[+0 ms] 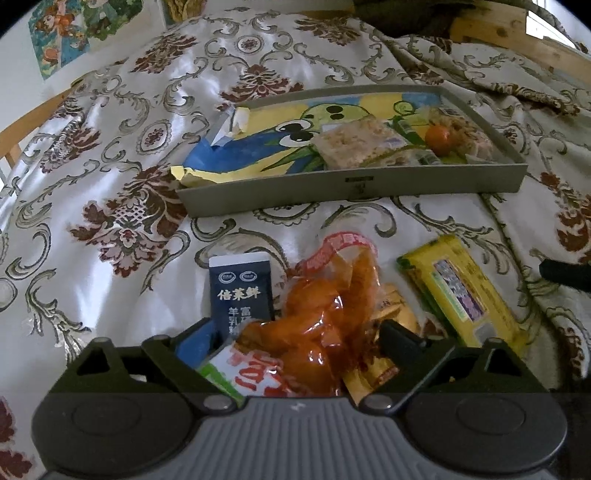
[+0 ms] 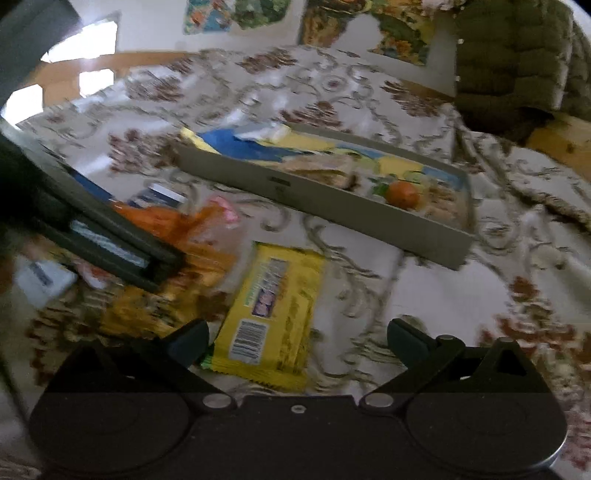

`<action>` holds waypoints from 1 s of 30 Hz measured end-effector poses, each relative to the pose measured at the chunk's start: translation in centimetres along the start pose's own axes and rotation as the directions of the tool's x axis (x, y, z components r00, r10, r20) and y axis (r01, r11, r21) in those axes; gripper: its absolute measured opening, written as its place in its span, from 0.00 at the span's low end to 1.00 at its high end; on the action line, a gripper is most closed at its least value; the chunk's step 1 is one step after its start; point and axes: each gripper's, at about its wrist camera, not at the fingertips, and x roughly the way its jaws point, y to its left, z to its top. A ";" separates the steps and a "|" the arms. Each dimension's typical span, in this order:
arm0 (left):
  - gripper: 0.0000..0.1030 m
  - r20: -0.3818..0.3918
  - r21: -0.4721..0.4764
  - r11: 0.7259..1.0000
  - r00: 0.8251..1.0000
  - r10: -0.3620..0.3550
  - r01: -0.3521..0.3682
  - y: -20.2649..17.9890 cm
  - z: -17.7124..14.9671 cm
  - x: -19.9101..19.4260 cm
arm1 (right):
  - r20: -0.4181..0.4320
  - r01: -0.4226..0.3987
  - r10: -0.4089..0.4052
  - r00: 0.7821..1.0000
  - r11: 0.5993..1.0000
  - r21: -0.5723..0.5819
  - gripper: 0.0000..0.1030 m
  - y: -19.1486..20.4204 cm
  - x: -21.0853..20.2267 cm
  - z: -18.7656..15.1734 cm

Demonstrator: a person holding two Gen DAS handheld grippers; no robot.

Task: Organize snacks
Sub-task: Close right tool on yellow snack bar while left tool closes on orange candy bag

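Observation:
A grey tray lies on the patterned cloth and holds a tangerine and clear cracker packs. In front of it is a heap of snacks: an orange clear bag, a dark blue box, a gold packet and a yellow packet. My left gripper stands wide over the heap with the orange bag between its fingers; the pads do not visibly press it. My right gripper is open, with the yellow packet's near end beside its left finger.
The floral cloth covers the whole surface and bunches into folds at the right. An olive padded jacket hangs at the back right by a wooden frame. Colourful posters are on the wall. The right wrist view is blurred.

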 end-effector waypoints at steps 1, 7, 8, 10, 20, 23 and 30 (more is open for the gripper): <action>0.90 0.000 0.001 1.000 1.000 -0.005 0.005 0.0 0.0 -0.1 | -0.005 0.020 -0.020 1.000 1.000 0.000 0.98 -0.2 0.1 0.0; 0.81 -0.011 0.047 0.998 0.999 -0.044 0.045 -0.6 -0.3 -0.5 | -0.023 0.075 -0.075 0.997 0.997 0.029 0.98 -1.3 0.5 -0.2; 0.81 -0.010 0.050 0.998 0.999 -0.044 0.045 -0.6 -0.2 -0.5 | -0.012 0.068 -0.068 0.998 0.997 0.028 0.97 -1.3 0.4 -0.2; 0.78 -0.011 0.041 0.998 0.999 -0.050 0.050 -0.4 -0.1 -0.5 | 0.018 0.031 -0.032 0.999 0.999 0.025 0.96 -1.3 0.4 -0.3; 0.69 0.001 0.046 0.999 1.000 -0.019 0.019 -0.9 0.5 0.6 | 0.032 -0.069 0.068 0.997 0.996 0.048 0.88 -1.7 1.4 0.2; 0.65 0.007 0.079 0.997 1.000 -0.001 0.000 -1.4 0.4 0.5 | 0.026 -0.077 0.076 0.997 0.994 0.074 0.82 -2.1 1.8 0.3; 0.62 0.000 0.092 0.996 1.000 0.003 -0.003 -1.6 0.5 0.3 | 0.035 -0.091 0.090 0.995 0.994 0.052 0.55 -1.7 1.5 0.2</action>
